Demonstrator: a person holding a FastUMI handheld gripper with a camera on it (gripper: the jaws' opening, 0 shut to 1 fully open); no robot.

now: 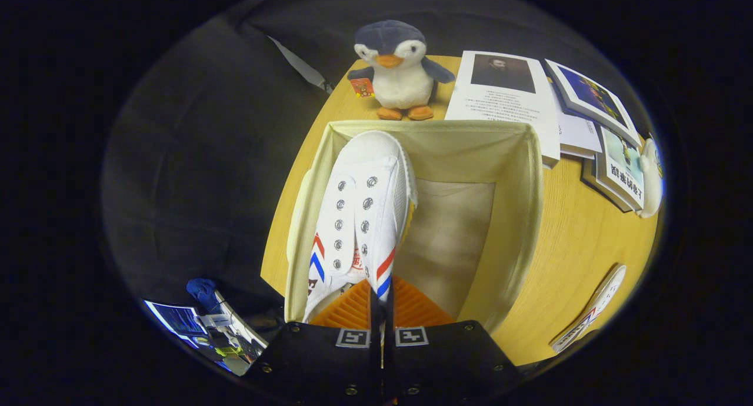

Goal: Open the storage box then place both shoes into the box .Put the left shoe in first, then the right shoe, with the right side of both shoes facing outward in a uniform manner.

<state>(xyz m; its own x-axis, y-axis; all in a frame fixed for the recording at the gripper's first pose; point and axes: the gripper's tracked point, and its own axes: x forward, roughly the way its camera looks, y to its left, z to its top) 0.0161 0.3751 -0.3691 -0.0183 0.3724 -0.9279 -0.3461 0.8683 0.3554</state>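
Jaws (381, 312) clenching on shoe (359, 212) heel rim. Shoe lying against left wall inside open box (517, 176), toe pointing away toward penguin (398, 70), long axis running front to back. Leaving room free at right, on counter (582, 247).

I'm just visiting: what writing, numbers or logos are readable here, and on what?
Nothing here reads clearly.
Paper sheet: lines of print under a portrait, too small to read.
Book cover: large characters, upside down and blurred.
Penguin's tag: too small to read.
White shoe, pinched between the fingers of the gripper: red mark on the tongue, blurred.
Square markers on the gripper: patterns, no words.
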